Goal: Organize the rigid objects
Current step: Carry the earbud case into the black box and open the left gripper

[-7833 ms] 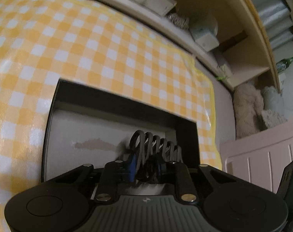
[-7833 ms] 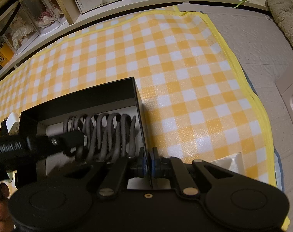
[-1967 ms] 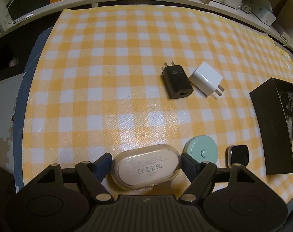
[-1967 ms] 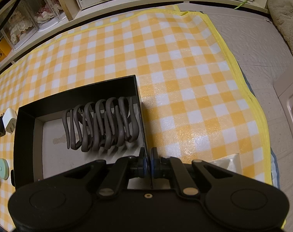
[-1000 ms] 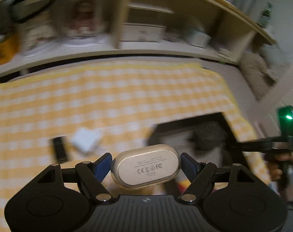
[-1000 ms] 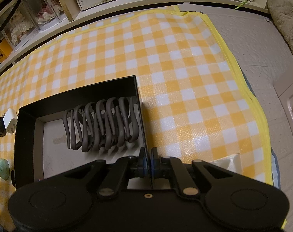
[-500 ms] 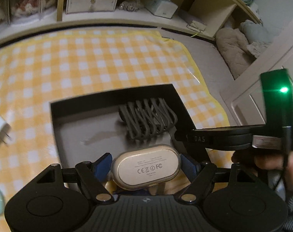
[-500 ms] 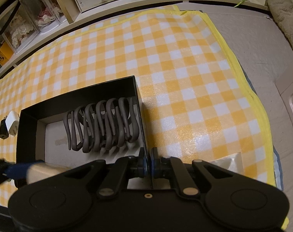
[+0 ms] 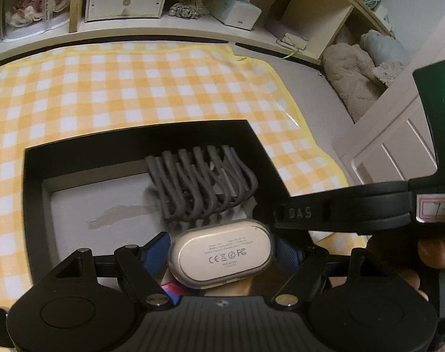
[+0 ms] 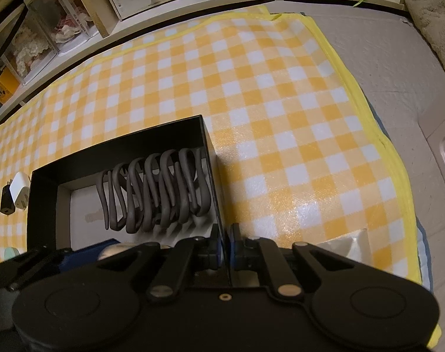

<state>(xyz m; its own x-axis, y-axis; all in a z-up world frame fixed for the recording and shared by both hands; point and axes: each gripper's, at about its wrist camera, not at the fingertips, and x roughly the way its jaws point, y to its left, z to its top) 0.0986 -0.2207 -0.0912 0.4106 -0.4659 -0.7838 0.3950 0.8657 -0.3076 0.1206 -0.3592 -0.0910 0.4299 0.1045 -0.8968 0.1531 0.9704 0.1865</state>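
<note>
A: Over the near end of the black box (image 9: 140, 138), the left hand-held gripper (image 9: 221, 253) holds a beige earbud case (image 9: 221, 253) between its blue pads, jaws spread to the case's width. The case's flat side with the printed marks faces the camera.

B: Is the case inside the box?

A: It hangs above the box's pale floor, just in front of the grey coiled cable (image 9: 202, 184). Whether it touches the floor cannot be told.

B: And the right hand-held gripper (image 10: 226, 245)?

A: Its jaws are pinched together on the box's right wall, near the front corner. In the left view its black arm crosses in from the right at that same wall, with a person's fingers (image 9: 398, 252) behind it.

B: Where does the cable lie?

A: Inside the box, in the far right part, against the right wall. The loops stand side by side in a row.

B: What does the box sit on?

A: A yellow-and-white checked mat (image 10: 266, 94) spread on the floor. In the right view, a white charger (image 10: 19, 191) and a black charger (image 10: 6, 202) lie touching each other on the mat just left of the box, and a mint round thing (image 10: 11, 253) shows at the box's near left corner, mostly hidden.

B: Anything behind?

A: Shelves (image 9: 169, 26) run along the far edge of the mat, with a small white drawer unit (image 9: 124, 4) on them.
</note>
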